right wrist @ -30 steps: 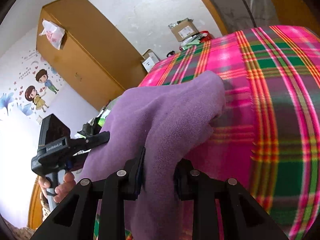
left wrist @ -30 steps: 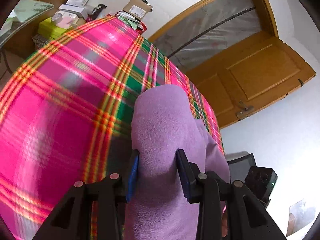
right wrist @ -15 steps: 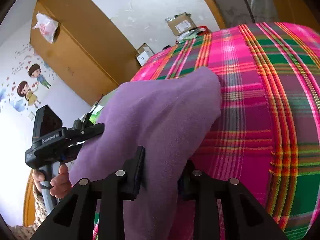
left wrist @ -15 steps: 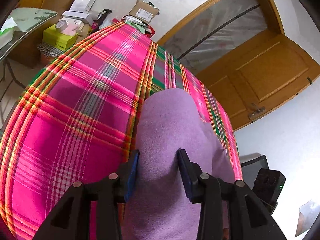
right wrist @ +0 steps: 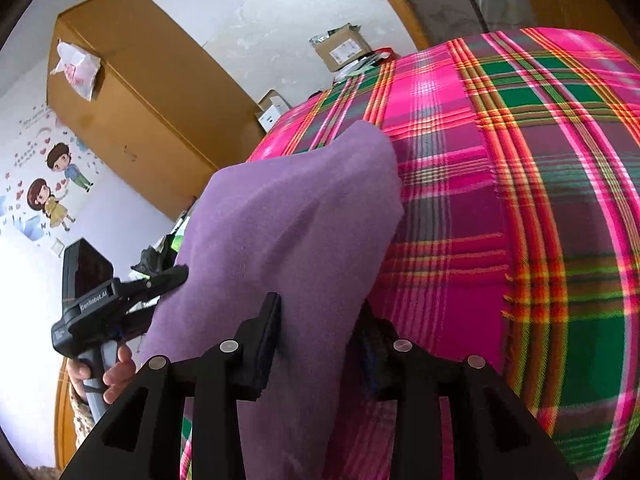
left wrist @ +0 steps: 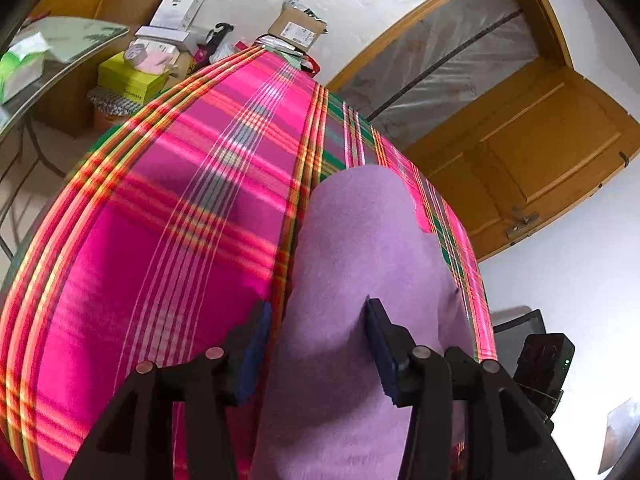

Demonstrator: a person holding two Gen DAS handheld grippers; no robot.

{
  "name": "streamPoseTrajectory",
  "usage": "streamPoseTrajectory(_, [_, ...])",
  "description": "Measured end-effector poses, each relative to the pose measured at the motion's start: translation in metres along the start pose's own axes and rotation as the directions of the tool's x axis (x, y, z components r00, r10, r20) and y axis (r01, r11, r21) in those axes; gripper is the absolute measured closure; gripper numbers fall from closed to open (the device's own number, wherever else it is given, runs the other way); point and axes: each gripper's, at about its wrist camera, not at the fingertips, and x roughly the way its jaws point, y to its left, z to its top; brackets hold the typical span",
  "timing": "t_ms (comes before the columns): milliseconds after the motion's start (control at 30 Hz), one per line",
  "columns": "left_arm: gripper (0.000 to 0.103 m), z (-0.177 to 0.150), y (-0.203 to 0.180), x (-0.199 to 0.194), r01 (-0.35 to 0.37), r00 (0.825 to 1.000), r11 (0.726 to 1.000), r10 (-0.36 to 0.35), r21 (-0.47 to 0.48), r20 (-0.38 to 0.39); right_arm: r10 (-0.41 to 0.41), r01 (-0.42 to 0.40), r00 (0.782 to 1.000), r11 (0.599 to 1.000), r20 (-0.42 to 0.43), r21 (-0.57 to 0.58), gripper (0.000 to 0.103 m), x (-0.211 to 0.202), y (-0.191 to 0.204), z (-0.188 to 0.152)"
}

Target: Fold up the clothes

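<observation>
Left wrist view first: the left gripper (left wrist: 318, 344) has its two black fingers with blue pads clamped on a soft purple fleece garment (left wrist: 360, 260), which bulges up between the jaws and runs away toward 12 o'clock, its far end rounded and draped onto a bright pink, green and orange plaid blanket (left wrist: 160, 220). The blanket fills everything from 7 o'clock up to about 1. Past its far edge at 11 o'clock there's a pile of clutter: a yellow cardboard box (left wrist: 130, 80), a white carton (left wrist: 180, 6) and a brown cardboard parcel with a label (left wrist: 298, 30) at 12. A brown wooden door (left wrist: 536, 160) sits at 2 o'clock, and the other black handheld unit (left wrist: 544, 364) pokes in at 4 o'clock, just beside the fleece edge.

Right wrist view: the right gripper (right wrist: 320, 344) is also closed on the purple fleece garment (right wrist: 288, 240); the cloth rises from the jaws and spreads toward 10 and 12 o'clock like a held-up sheet, its top corner lying against the plaid blanket (right wrist: 520, 200), which takes up the whole 1 to 5 o'clock side. At 8 o'clock the left gripper's black body (right wrist: 100, 292) reaches into the fleece edge, with a person's hand (right wrist: 104, 376) wrapped round its grey handle. A tall brown wooden wardrobe (right wrist: 152, 100) stands at 10 o'clock, cartoon wall stickers (right wrist: 52, 188) at 9.
</observation>
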Motion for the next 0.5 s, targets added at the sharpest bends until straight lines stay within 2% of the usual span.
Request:
streamPoseTrajectory(233, [0.053, -0.021, 0.0, -0.016, -0.02, 0.999, 1.0, 0.02, -0.008, 0.04, -0.026, 0.026, 1.0, 1.0, 0.009, -0.006, 0.066, -0.017, -0.001, -0.012])
streamPoseTrajectory(500, [0.053, -0.039, -0.004, -0.026, -0.059, 0.997, 0.998, 0.059, 0.0, 0.041, -0.053, 0.053, 0.999, 0.999, 0.004, -0.006, 0.066, -0.031, -0.005, -0.025])
